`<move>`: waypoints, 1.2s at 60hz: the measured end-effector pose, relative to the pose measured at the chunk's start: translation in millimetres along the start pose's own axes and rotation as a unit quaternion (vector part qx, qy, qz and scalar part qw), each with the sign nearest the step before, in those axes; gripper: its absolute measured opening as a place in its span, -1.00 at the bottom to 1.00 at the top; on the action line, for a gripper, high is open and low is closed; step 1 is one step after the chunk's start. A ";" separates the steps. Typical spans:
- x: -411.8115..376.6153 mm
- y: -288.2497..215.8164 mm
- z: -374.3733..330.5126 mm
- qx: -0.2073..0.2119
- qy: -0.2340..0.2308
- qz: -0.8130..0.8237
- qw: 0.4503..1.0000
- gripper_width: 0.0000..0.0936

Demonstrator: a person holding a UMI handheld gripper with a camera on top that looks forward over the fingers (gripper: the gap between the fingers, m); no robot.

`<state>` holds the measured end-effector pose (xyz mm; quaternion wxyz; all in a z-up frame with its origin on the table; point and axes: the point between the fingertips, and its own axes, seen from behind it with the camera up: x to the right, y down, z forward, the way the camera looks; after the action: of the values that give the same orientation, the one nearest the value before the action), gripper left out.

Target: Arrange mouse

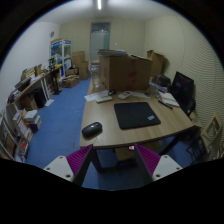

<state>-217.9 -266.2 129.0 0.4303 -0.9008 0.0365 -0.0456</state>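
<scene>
A dark computer mouse (92, 129) lies on the wooden desk (120, 135), just left of a black mouse mat (136, 114). My gripper (113, 162) is open and empty, held high and well back from the desk's near edge. Its two magenta pads (80, 160) stand wide apart, with the desk's front and the blue floor showing between them. The mouse lies ahead of the left finger, far beyond its reach.
A large cardboard box (126, 72) stands at the desk's far end, with papers and small items in front of it. A monitor (183, 90) stands at the right. Shelves and clutter (28, 100) line the left wall. Blue floor (62, 115) lies left of the desk.
</scene>
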 end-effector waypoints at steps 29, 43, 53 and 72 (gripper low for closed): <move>-113.2 49.0 134.4 -0.009 -0.129 -0.035 0.991 0.75; -123.6 28.5 179.6 0.001 -0.116 -0.007 0.993 0.76; -123.7 11.4 204.0 0.004 -0.088 0.010 0.996 0.72; -121.5 -16.0 244.6 0.017 -0.030 -0.009 0.999 0.71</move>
<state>-310.4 -54.6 -17.7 0.4463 -0.8945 0.0148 -0.0228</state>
